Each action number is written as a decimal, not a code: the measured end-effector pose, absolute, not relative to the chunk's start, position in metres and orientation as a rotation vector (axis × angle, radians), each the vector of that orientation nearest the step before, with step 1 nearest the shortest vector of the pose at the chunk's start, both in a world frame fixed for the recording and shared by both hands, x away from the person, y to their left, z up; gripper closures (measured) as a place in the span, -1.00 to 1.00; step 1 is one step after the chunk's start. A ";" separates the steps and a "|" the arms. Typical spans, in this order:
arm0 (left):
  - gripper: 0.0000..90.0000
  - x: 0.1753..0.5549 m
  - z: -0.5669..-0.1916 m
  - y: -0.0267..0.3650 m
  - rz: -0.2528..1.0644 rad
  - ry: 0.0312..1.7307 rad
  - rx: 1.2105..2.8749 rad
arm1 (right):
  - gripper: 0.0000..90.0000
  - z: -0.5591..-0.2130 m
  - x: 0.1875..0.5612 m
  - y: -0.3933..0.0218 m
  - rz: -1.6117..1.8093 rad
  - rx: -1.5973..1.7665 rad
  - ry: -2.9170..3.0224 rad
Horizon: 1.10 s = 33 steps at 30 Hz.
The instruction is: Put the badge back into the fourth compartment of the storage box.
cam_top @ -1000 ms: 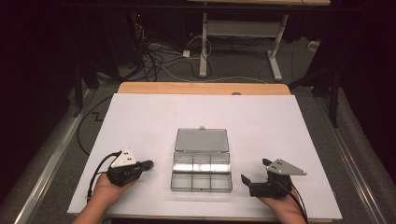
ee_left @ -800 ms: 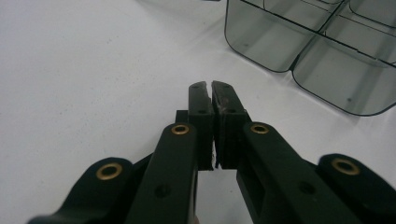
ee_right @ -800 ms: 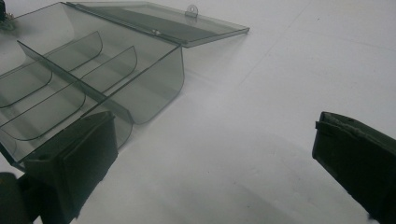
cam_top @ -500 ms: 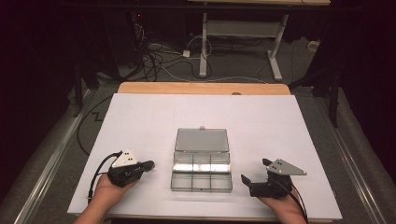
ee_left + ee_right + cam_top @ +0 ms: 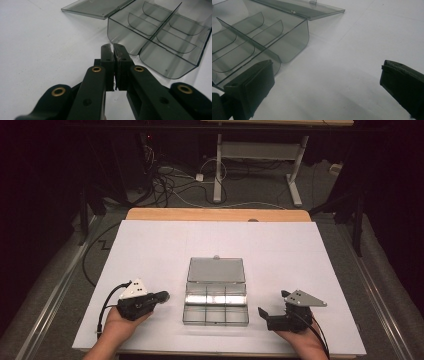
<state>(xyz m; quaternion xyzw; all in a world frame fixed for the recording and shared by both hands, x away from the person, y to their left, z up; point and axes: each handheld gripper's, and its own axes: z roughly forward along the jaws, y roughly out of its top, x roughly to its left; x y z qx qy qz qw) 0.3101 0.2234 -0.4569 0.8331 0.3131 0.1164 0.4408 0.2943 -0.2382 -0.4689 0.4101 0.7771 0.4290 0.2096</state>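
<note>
**Grippers flank an open compartment box**

Box (image 5: 216, 290) of clear smoky plastic sits between our two tools, near the front edge of the table, its lid (image 5: 216, 269) swung flat onto the surface on the far side. Dividers split the tray into six compartments in two rows of three, and from the high view we think they hold nothing, though glare on the plastic makes that hard to settle.

Our left gripper (image 5: 161, 296) lies to the left of the box, close but apart from it, pointing toward its near-left side. In the left gripper view its jaws are pressed together with nothing between them, and the box's rounded corner (image 5: 172, 72) lies just beyond the tips. Our right gripper (image 5: 263, 312) rests on the other side, just beside the box's front right corner. Its jaws stand wide apart and hold nothing; the right gripper view shows bare table between them and the box wall (image 5: 292, 47) off to the left.

A white sheet (image 5: 150, 250) covers the tabletop, with a strip of wood (image 5: 215, 214) showing along the far edge. Beyond it the room is dark: cables (image 5: 165, 180) tangle on the grey floor beside the white legs of another desk (image 5: 218, 175).
</note>
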 end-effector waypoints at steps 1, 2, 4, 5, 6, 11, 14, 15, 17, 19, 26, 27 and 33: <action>0.89 0.310 -0.456 0.223 0.284 0.776 2.062 | -0.99 -0.469 0.294 -0.238 1.189 1.144 2.165; 0.89 0.309 -0.455 0.222 0.283 0.772 2.059 | -0.99 -0.470 0.295 -0.238 1.186 1.143 2.168; 0.89 0.308 -0.454 0.221 0.278 0.764 2.053 | -0.99 -0.470 0.295 -0.238 1.184 1.143 2.173; 0.89 0.308 -0.453 0.220 0.279 0.761 2.051 | -0.99 -0.470 0.295 -0.238 1.184 1.149 2.173; 0.89 0.307 -0.452 0.219 0.279 0.758 2.049 | -0.99 -0.471 0.294 -0.238 1.185 1.147 2.175; 0.89 0.305 -0.448 0.215 0.276 0.748 2.031 | -0.99 -0.471 0.295 -0.238 1.184 1.145 2.178; 0.89 0.304 -0.446 0.213 0.276 0.744 2.020 | -0.99 -0.471 0.295 -0.238 1.183 1.145 2.178; 0.89 0.303 -0.445 0.213 0.270 0.743 2.016 | -0.99 -0.471 0.295 -0.238 1.183 1.144 2.177; 0.89 0.303 -0.444 0.211 0.265 0.740 2.010 | -0.99 -0.471 0.295 -0.237 1.183 1.144 2.176; 0.89 0.301 -0.442 0.209 0.268 0.734 2.006 | -0.99 -0.471 0.294 -0.237 1.184 1.143 2.176; 0.89 0.298 -0.437 0.203 0.256 0.721 1.981 | -0.99 -0.471 0.294 -0.237 1.184 1.142 2.175; 0.89 0.298 -0.436 0.202 0.255 0.719 1.982 | -0.99 -0.471 0.294 -0.237 1.185 1.142 2.176; 0.89 0.296 -0.434 0.196 0.249 0.706 1.980 | -0.99 -0.471 0.294 -0.237 1.186 1.142 2.174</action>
